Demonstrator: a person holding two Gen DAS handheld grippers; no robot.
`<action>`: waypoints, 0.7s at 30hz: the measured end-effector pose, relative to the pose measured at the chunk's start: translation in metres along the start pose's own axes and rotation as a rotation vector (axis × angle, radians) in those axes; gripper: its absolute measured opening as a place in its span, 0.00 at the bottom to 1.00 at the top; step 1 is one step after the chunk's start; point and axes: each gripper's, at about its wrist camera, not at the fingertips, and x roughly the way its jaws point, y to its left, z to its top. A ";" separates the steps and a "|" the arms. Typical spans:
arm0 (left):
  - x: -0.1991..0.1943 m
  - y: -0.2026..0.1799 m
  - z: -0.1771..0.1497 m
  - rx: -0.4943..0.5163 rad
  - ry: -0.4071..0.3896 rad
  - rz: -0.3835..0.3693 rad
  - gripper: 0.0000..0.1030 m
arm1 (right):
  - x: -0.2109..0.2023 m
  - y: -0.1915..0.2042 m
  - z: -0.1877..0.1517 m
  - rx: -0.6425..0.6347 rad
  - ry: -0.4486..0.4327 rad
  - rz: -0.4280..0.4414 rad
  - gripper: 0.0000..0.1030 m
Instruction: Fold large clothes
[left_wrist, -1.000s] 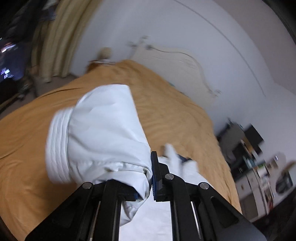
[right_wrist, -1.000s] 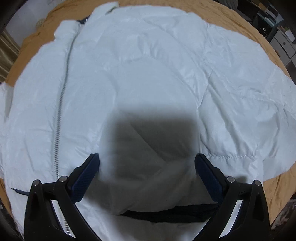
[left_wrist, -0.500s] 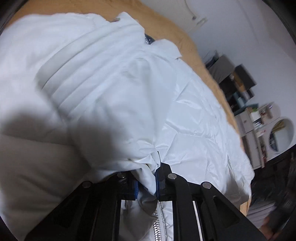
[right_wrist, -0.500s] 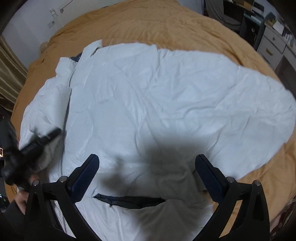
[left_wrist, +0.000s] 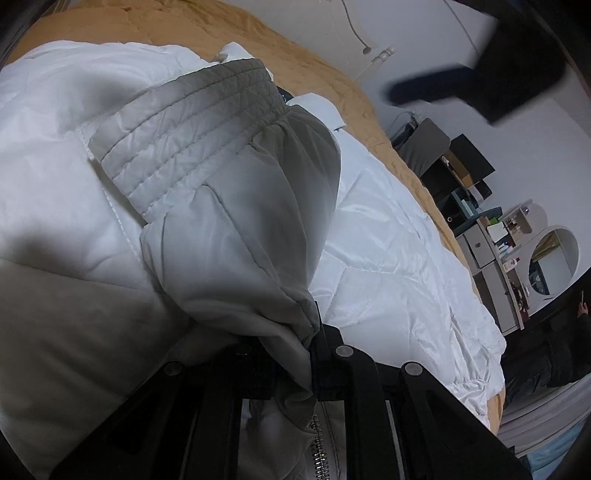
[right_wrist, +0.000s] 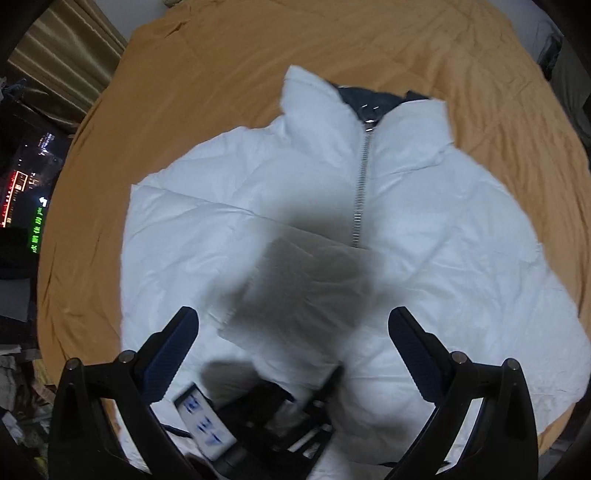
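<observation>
A white puffer jacket (right_wrist: 424, 236) lies front up on the orange bedspread (right_wrist: 221, 92), zipper (right_wrist: 360, 184) closed, collar at the far side. Its sleeve (left_wrist: 236, 229) with a ribbed cuff (left_wrist: 192, 133) is folded across the jacket body (left_wrist: 388, 266). My left gripper (left_wrist: 312, 350) is shut on the sleeve fabric near the zipper; it shows blurred low in the right wrist view (right_wrist: 273, 406). My right gripper (right_wrist: 291, 332) is open and empty, held above the jacket's lower half.
The bedspread (left_wrist: 332, 74) runs to a white headboard (left_wrist: 369, 59). Shelves, cabinets and a round mirror (left_wrist: 550, 262) stand beyond the bed's right side. Curtains (right_wrist: 66, 62) and a dark window with lit signs (right_wrist: 26, 199) are at the left.
My left gripper carried the sleeve from above the bed across onto the jacket front. My right gripper rose and pulled back, so the whole jacket is in view.
</observation>
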 end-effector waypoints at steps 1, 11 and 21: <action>0.000 -0.001 0.000 0.001 -0.001 0.000 0.13 | 0.008 0.007 0.000 0.012 0.022 0.003 0.99; -0.001 -0.003 -0.001 0.019 0.044 -0.026 0.14 | 0.046 -0.027 -0.007 0.078 0.169 -0.064 0.12; -0.132 -0.014 0.025 0.055 0.021 -0.114 0.12 | 0.034 -0.192 -0.062 0.293 0.072 0.015 0.10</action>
